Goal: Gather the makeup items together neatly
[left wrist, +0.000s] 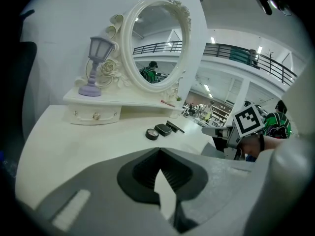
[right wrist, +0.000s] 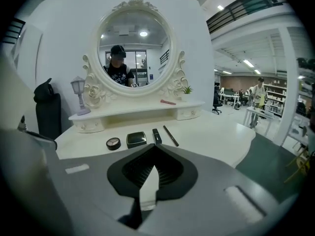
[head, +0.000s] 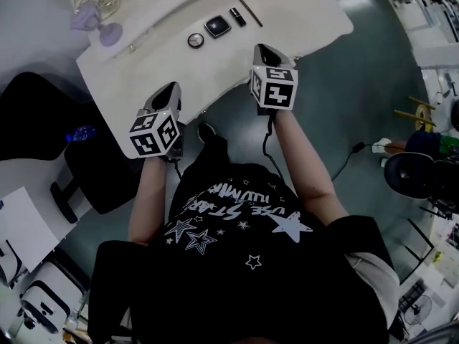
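Observation:
Four makeup items lie in a row on the white vanity table [head: 301, 20]: a round compact [head: 195, 40], a square black compact [head: 217, 26], a short black tube [head: 237, 16] and a thin dark pencil [head: 250, 11]. The right gripper view shows the same round compact [right wrist: 113, 143], square compact [right wrist: 136, 139], tube [right wrist: 156, 135] and pencil [right wrist: 171, 135]. My left gripper [head: 172, 87] hovers at the table's near edge, shut and holding nothing. My right gripper [head: 262, 48] is just short of the items, also shut on nothing. The round compact [left wrist: 152, 134] appears far ahead of the left gripper [left wrist: 158, 149].
An oval mirror [right wrist: 134, 54] stands on a raised shelf [right wrist: 138, 110] at the back. On the shelf are a purple lamp [right wrist: 78, 96], a pink item [right wrist: 168, 102] and a small plant [right wrist: 187, 89]. A black chair [head: 43, 113] is left of the table.

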`<state>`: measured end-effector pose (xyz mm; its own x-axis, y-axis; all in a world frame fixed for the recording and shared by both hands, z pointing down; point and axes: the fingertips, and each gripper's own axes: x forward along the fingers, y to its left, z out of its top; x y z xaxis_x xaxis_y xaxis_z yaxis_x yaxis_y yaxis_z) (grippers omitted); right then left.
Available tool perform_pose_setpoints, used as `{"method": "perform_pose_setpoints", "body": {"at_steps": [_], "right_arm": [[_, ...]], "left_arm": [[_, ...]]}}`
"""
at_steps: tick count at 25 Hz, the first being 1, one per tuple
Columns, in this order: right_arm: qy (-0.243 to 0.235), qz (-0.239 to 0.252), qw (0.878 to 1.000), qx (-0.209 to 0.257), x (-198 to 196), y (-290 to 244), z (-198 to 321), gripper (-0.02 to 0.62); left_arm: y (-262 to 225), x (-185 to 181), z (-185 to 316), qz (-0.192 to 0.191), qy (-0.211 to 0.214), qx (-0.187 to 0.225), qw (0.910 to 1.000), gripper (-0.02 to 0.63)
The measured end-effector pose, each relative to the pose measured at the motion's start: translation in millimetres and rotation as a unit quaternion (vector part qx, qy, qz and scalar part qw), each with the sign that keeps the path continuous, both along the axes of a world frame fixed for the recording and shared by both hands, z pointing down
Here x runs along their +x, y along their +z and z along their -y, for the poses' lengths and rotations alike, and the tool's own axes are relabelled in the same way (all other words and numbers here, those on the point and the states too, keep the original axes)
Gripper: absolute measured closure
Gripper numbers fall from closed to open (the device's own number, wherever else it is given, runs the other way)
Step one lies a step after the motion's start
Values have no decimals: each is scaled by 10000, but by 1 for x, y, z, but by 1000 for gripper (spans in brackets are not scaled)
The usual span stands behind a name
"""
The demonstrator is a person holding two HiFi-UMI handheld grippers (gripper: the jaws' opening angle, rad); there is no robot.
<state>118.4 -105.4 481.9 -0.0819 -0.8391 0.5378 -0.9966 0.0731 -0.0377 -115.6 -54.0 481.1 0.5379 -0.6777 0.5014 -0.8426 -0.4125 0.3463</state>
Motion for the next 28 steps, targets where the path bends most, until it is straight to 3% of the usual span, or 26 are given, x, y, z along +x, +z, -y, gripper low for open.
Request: {"method": "perform_pose_setpoints", "body": {"at_steps": [7, 16, 28], "right_arm": [[-198, -26, 9994, 281, 0, -25, -60, 568], [-321, 17, 9990, 309, 10, -36, -145, 569], [-575, -4, 9969, 539, 7, -59, -193, 568]], "left_arm": [[-13, 19, -54, 61, 144, 142, 9998, 604], [-25, 44, -128, 31, 251, 264, 9993, 604], [-47, 52, -173, -57, 160, 550, 9983, 604]]}}
